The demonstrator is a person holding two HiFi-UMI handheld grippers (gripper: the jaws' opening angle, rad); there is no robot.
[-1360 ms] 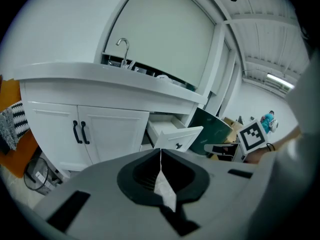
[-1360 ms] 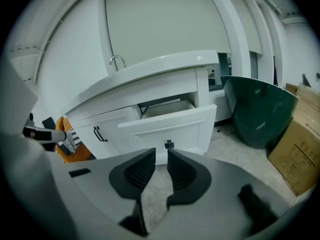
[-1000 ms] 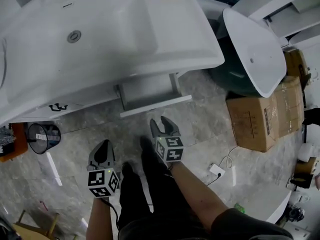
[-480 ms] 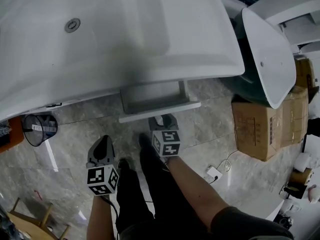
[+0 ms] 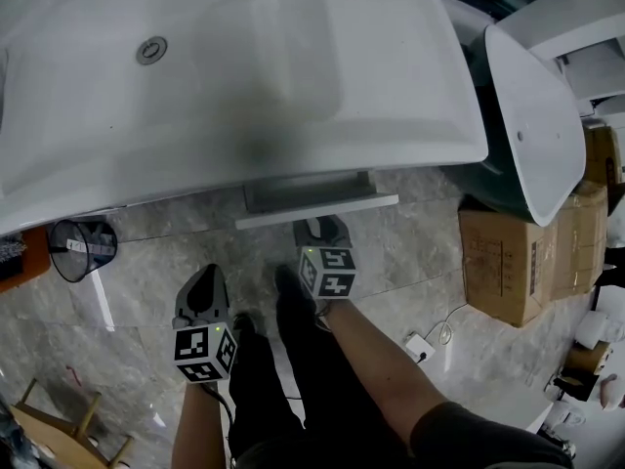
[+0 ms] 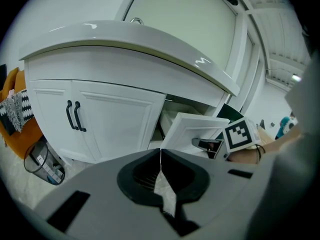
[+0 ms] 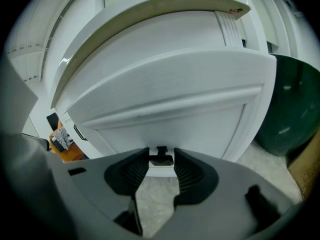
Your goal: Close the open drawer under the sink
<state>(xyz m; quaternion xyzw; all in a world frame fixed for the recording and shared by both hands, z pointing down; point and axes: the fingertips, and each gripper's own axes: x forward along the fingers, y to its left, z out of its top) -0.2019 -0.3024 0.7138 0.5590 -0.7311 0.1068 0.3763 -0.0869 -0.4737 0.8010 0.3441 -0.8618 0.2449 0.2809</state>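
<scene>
You are in what looks like a bathroom-fittings showroom or stockroom, not a lived-in bathroom. Right before you, a broad white sink with a metal drain tops a white vanity cabinet with paired black door handles. Just to your right, a second white basin sits on a dark green base, and more white cabinetry stands beyond it. Cardboard boxes are stacked on the grey marble-pattern floor beside that base. A wire waste bin sits by the vanity. A white plug and cable lie loose on the floor, and a wooden stool stands at your left.
</scene>
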